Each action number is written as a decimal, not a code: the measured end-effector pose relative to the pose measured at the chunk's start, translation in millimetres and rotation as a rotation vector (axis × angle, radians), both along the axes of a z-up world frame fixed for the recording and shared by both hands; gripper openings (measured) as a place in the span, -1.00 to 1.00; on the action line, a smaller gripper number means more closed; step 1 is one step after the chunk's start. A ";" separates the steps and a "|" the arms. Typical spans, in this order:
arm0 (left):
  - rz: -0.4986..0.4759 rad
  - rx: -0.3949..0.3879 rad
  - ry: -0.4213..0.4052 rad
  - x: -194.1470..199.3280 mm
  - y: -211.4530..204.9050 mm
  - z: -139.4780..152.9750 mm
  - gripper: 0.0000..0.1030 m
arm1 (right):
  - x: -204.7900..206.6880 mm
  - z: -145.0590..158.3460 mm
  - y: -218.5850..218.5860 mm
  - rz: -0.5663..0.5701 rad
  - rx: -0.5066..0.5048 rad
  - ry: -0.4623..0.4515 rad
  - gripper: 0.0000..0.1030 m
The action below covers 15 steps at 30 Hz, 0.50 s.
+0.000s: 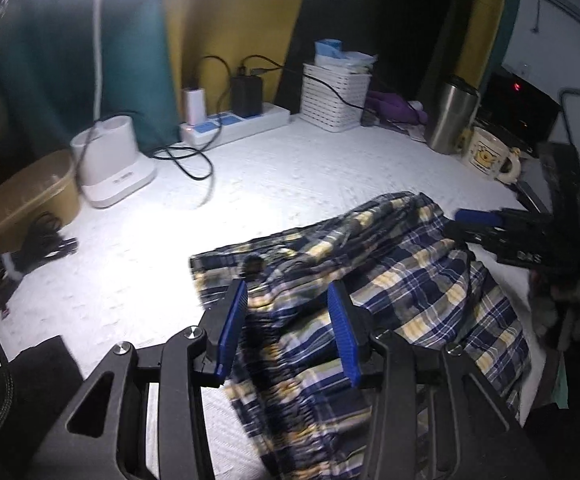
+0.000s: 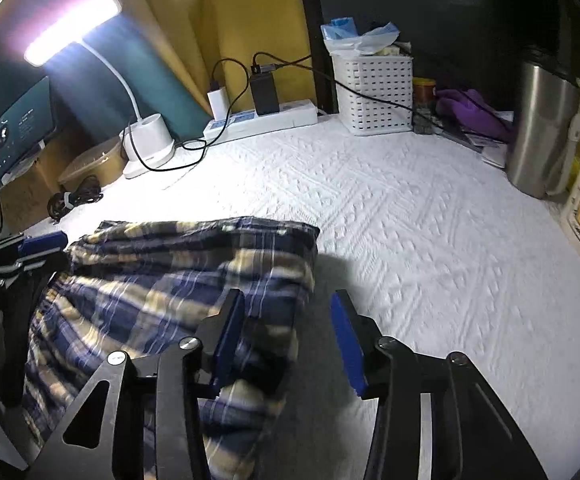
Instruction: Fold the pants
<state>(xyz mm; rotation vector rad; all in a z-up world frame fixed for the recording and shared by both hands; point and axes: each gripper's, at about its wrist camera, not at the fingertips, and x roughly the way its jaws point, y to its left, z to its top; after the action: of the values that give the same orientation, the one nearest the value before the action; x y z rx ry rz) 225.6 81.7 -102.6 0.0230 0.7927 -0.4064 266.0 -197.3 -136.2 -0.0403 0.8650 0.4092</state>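
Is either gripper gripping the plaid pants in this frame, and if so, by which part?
Nothing is held. The left gripper and right gripper both stand open over the plaid pants, with no fabric pinched between the pads.

Navy/yellow/white plaid pants [image 1: 401, 280], blue gripper pads [image 1: 232, 332], white textured cloth [image 2: 409, 220], yellow & teal curtains [image 1: 218, 20]

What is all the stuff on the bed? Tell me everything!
pants: 1, blue and yellow plaid, front, rumpled
bed cover: 1, white, under everything
lamp: 1, white, back left, lit
power strip: 1, white, back, with chargers plugged in
basket: 1, white, back
steel tumbler: 1, silver, right
mug: 1, cream, beside tumbler
tub: 1, tan, left
left claw: 1, black and blue, open over pants
right claw: 1, black and blue, open at pants' edge
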 end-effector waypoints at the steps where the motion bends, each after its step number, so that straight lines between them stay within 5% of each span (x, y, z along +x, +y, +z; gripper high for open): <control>1: -0.005 -0.008 0.002 1.6 -0.9 -0.7 -0.20 | 4.4 -1.5 1.2 0.004 0.000 0.003 -0.12; 4: -0.003 -0.007 -0.002 7.6 -2.8 -5.4 -0.20 | 15.8 -5.8 5.7 0.018 0.004 0.015 -0.19; 6: -0.008 0.004 0.003 11.0 -3.7 -9.9 -0.23 | 22.2 -9.7 10.3 0.034 -0.001 0.022 -0.48; 7: -0.007 0.009 0.004 12.8 -3.8 -12.1 -0.30 | 24.6 -11.4 12.5 0.043 -0.006 0.024 -0.52; 9: 0.003 0.024 0.014 16.8 -2.8 -15.1 -0.78 | 28.0 -12.8 15.8 0.056 -0.013 0.023 -0.62; 15: 0.006 0.012 -0.012 20.3 -0.1 -7.1 -0.89 | 36.8 -8.2 23.9 0.067 -0.032 0.007 -0.69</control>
<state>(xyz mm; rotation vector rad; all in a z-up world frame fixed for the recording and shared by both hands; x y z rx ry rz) 245.8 81.6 -109.7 0.0339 0.7832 -0.3956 302.9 -173.4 -144.4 -0.0981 0.8788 0.4584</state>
